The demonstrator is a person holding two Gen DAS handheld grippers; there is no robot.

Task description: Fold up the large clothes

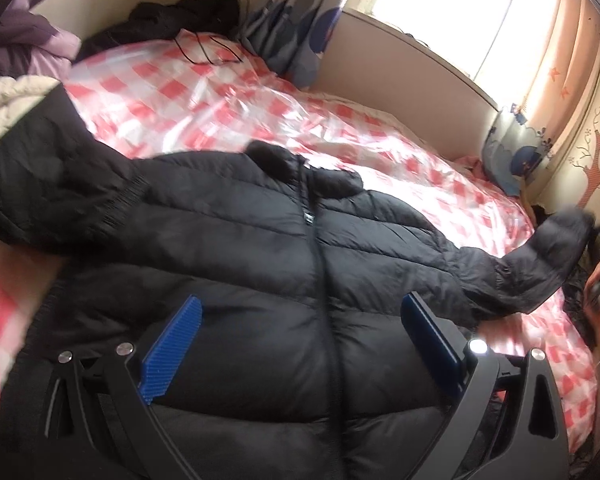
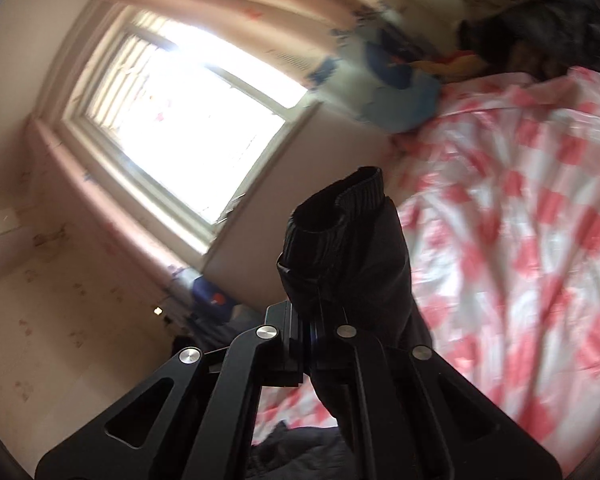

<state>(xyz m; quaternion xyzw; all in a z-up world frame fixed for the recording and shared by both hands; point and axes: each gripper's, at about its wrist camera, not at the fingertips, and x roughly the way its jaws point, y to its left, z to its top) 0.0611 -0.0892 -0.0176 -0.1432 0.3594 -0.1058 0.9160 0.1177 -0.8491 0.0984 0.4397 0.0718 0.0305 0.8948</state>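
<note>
The right gripper (image 2: 306, 320) is clamped tight on the black puffer sleeve (image 2: 352, 240), whose ribbed knit cuff (image 2: 340, 204) stands up toward twelve o'clock, lifted off the bed. The left gripper (image 1: 300, 344) hangs wide open with nothing between its blue ribbed pads (image 1: 172, 352), above the black quilted puffer jacket (image 1: 260, 264). The jacket lies zip-up on the pink-and-white checked bed cover (image 1: 204, 96), its other sleeve reaching toward nine o'clock. A bright window (image 2: 188, 120) sits at ten o'clock in the right wrist view.
</note>
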